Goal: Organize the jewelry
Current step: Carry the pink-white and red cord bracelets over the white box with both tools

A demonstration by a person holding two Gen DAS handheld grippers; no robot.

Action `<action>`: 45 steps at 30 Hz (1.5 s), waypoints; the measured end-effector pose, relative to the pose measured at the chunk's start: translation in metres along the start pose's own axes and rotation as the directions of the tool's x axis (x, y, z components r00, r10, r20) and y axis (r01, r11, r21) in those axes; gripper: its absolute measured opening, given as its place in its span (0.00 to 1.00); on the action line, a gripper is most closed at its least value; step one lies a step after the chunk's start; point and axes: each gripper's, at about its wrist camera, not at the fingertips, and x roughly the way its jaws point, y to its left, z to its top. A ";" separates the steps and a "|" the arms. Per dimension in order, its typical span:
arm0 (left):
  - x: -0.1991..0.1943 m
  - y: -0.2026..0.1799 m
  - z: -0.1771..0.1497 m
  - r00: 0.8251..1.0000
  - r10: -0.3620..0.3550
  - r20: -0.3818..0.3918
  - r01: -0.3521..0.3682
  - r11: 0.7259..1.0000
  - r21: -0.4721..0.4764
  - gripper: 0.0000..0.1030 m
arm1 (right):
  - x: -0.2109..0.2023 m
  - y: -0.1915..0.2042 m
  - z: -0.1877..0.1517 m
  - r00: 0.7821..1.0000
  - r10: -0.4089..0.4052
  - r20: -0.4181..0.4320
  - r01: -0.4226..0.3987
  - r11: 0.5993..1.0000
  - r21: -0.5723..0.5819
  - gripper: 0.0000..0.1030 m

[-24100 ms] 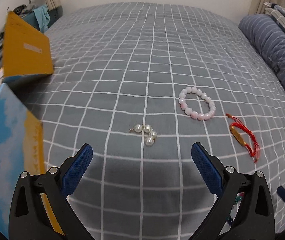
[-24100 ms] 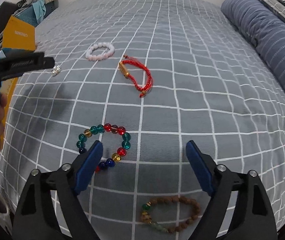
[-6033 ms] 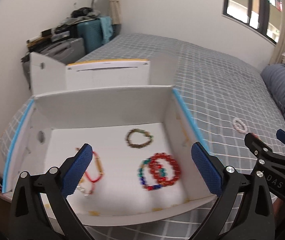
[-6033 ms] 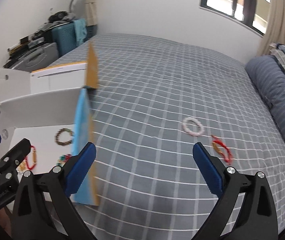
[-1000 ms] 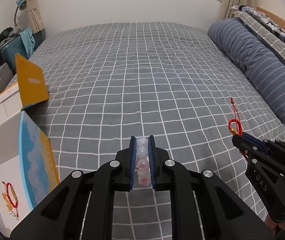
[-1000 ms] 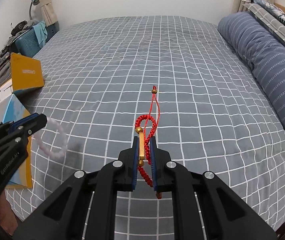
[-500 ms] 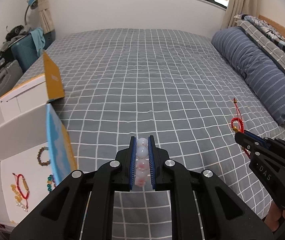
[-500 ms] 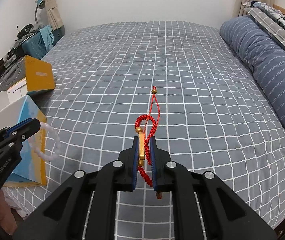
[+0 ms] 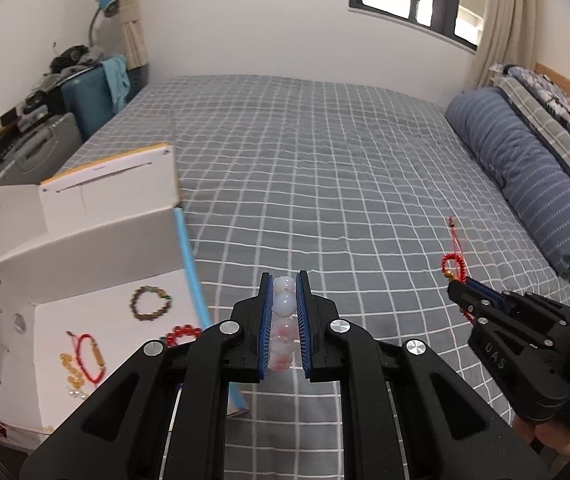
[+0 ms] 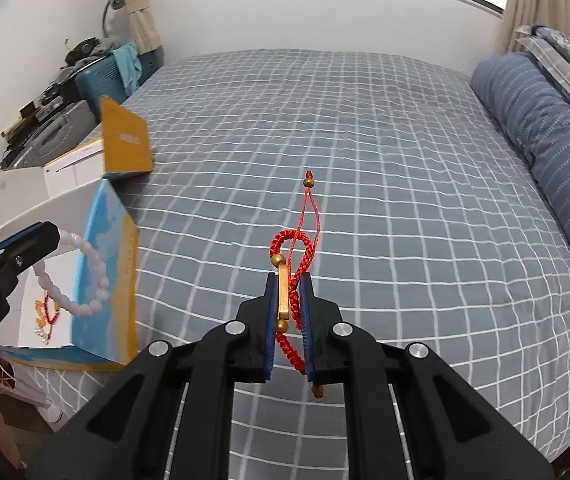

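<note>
My left gripper [image 9: 284,280] is shut on a pink bead bracelet [image 9: 283,305], held above the bed just right of the open white box [image 9: 85,240]; the bracelet also hangs from it in the right wrist view [image 10: 93,280]. My right gripper [image 10: 289,276] is shut on a red cord bracelet with a gold bar [image 10: 285,292], its cord ends sticking up; it also shows at the right of the left wrist view [image 9: 455,270]. Inside the box lie a brown bead bracelet [image 9: 151,302], a red bead bracelet [image 9: 181,334], a red cord bracelet [image 9: 89,350] and small yellow beads [image 9: 71,372].
The grey checked bed [image 9: 325,160] stretches ahead. A blue striped pillow [image 9: 517,168] lies along the right side. The box's flaps [image 10: 125,144] stand up at the bed's left edge. A teal suitcase and clutter [image 9: 85,96] stand beyond the box by the wall.
Both grippers have risen and swung left toward the box with their bracelets still held. More of the box's inside shows now.
</note>
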 end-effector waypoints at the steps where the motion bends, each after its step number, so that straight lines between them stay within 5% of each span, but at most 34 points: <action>1: -0.004 0.005 0.000 1.000 0.006 0.008 -0.006 1.000 -0.006 0.11 | -0.001 0.008 0.001 1.000 0.007 0.004 -0.007 1.000 -0.010 0.10; 10: -0.027 0.050 -0.007 0.997 0.062 0.045 -0.059 0.996 -0.059 0.11 | 0.004 0.068 0.009 0.998 0.068 0.012 -0.067 0.996 -0.064 0.10; 27: -0.033 0.170 -0.037 0.981 0.193 0.000 -0.189 0.961 -0.200 0.11 | 0.016 0.197 0.003 0.989 0.149 0.022 -0.142 0.973 -0.183 0.10; 45: -0.014 0.245 -0.078 0.959 0.271 -0.087 -0.284 0.925 -0.253 0.11 | 0.077 0.288 -0.019 0.976 0.190 -0.101 -0.210 0.944 -0.254 0.10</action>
